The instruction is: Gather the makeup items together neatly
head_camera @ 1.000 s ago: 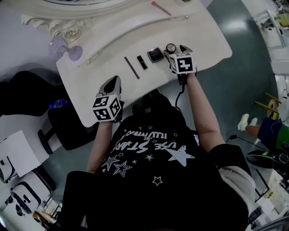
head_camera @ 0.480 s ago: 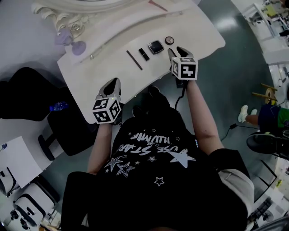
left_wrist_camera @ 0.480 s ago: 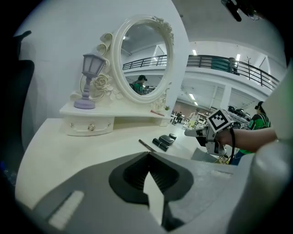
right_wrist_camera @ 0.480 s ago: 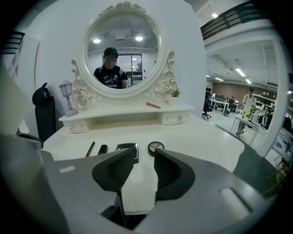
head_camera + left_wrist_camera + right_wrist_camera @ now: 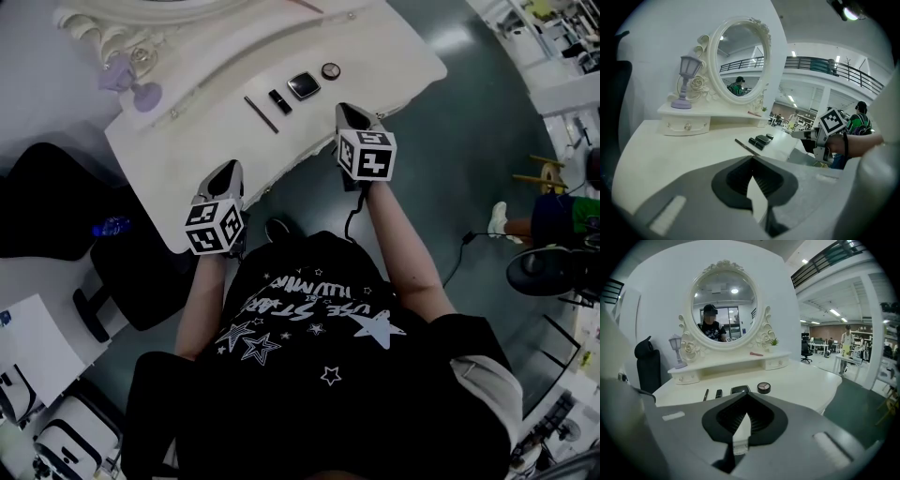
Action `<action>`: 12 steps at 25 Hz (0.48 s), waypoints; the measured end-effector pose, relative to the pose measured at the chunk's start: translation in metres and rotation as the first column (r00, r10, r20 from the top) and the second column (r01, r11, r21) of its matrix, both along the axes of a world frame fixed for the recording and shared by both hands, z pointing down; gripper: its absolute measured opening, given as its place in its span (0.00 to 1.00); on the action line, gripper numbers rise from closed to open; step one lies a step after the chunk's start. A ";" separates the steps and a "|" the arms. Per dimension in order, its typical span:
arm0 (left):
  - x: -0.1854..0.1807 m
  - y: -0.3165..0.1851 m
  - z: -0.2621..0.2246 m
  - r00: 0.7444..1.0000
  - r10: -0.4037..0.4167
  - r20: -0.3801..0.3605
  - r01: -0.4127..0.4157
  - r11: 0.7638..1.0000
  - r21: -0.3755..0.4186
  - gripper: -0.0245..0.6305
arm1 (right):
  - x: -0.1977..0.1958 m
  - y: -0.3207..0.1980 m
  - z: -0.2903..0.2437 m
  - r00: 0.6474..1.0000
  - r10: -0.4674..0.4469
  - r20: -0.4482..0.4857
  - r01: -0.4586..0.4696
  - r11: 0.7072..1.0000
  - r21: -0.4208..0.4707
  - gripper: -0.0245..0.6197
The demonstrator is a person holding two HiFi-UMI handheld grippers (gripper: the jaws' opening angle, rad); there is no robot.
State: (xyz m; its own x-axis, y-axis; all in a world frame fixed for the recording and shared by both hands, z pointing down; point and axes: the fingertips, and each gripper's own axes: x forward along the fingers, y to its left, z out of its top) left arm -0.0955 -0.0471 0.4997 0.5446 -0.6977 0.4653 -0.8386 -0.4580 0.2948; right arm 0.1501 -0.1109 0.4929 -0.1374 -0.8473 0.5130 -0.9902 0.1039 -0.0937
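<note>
Two grippers at the near edge of the vanity table [image 5: 394, 66], both empty. Left gripper [image 5: 752, 157]: jaws together, nothing in them. Right gripper [image 5: 746, 393]: jaws have just been closing and now meet tip to tip, nothing between them.

Four makeup items lie past them, in one tidy row that runs 8 to 2 o'clock in the head view, close but not touching: pencil [image 5: 261, 114], lipstick [image 5: 278, 101], black compact [image 5: 303, 85], round compact [image 5: 330, 70]. Pencil is at 1 o'clock from the left gripper, round compact at 11 o'clock from the right. Both grippers are apart from the row.

Handling, my read:
- All four are light, rigid, glossy plastic, so slippery under hard pads.
- Pencil is thin and will roll. Pinch it at mid-length, across the shaft.
- Lipstick: take it across the barrel, not by the cap end.
- Compacts sit low. Grip across opposite edges away from the hinge, or just nudge them flat.
- The round one can squirt out sideways.
- Pressed powder cracks if dropped, so keep it low.

Row looks finished to me.

Further back at 12 o'clock: drawer shelf [image 5: 726, 367] with a pink stick [image 5: 756, 353] (can't tell what it is), lilac lamp [image 5: 676, 350] at its 9 o'clock end, oval mirror [image 5: 724, 305] behind.
</note>
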 end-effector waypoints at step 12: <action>0.033 0.044 -0.010 0.998 0.058 0.029 -0.059 0.998 0.014 0.04 | 0.013 0.073 -0.014 0.999 -0.035 -0.013 0.035 0.999 0.009 0.08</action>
State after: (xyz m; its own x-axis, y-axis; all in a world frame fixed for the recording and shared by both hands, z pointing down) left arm -0.0627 -0.0035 0.4894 0.5713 -0.6721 0.4711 -0.8183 -0.5108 0.2637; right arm 0.1630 -0.0384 0.4793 -0.1602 -0.8467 0.5073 -0.9871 0.1391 -0.0795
